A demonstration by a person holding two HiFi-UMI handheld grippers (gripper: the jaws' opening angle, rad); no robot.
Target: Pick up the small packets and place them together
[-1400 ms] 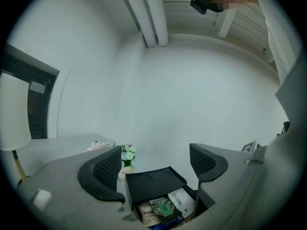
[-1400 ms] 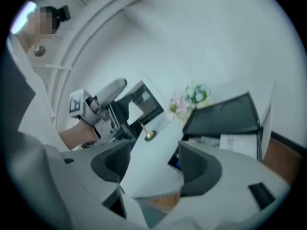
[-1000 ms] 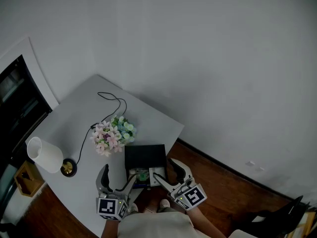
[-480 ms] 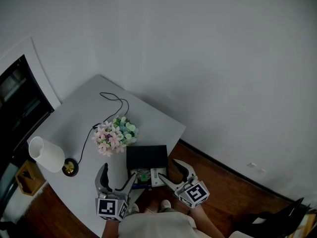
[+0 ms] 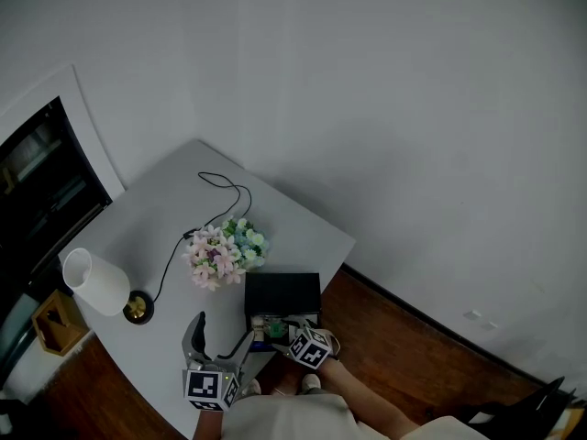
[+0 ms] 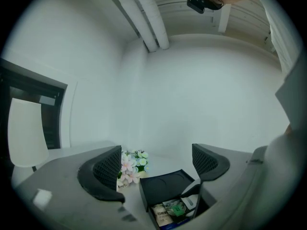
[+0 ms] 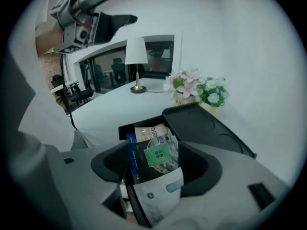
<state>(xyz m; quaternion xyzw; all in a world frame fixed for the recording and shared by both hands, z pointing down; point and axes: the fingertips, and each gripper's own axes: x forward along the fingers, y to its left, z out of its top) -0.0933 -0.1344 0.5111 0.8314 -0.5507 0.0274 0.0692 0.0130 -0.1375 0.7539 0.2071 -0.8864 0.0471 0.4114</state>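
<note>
A black box [image 5: 282, 293] with its lid folded back stands at the near edge of the grey table [image 5: 156, 218]. Several small packets [image 5: 269, 326] lie in its tray. My right gripper [image 5: 289, 335] reaches over that tray. In the right gripper view its jaws [image 7: 158, 163] stand wide on either side of the stack: a green-labelled packet [image 7: 160, 153], a blue one [image 7: 132, 159] and a white packet [image 7: 158, 195] nearest the camera. I cannot see the pads pressing on them. My left gripper [image 5: 220, 333] hovers open and empty left of the box [image 6: 165, 188], which shows between its jaws [image 6: 158, 169].
A pot of pastel flowers [image 5: 225, 250] stands just behind the box. A white-shaded lamp [image 5: 96, 282] with a black cable [image 5: 215, 191] is at the table's left. A wooden crate [image 5: 55, 324] sits on the wood floor [image 5: 394, 337]. A wall runs behind the table.
My right gripper has moved left from beside the box's right edge to over the tray of packets. The left gripper has stayed about where it was.
</note>
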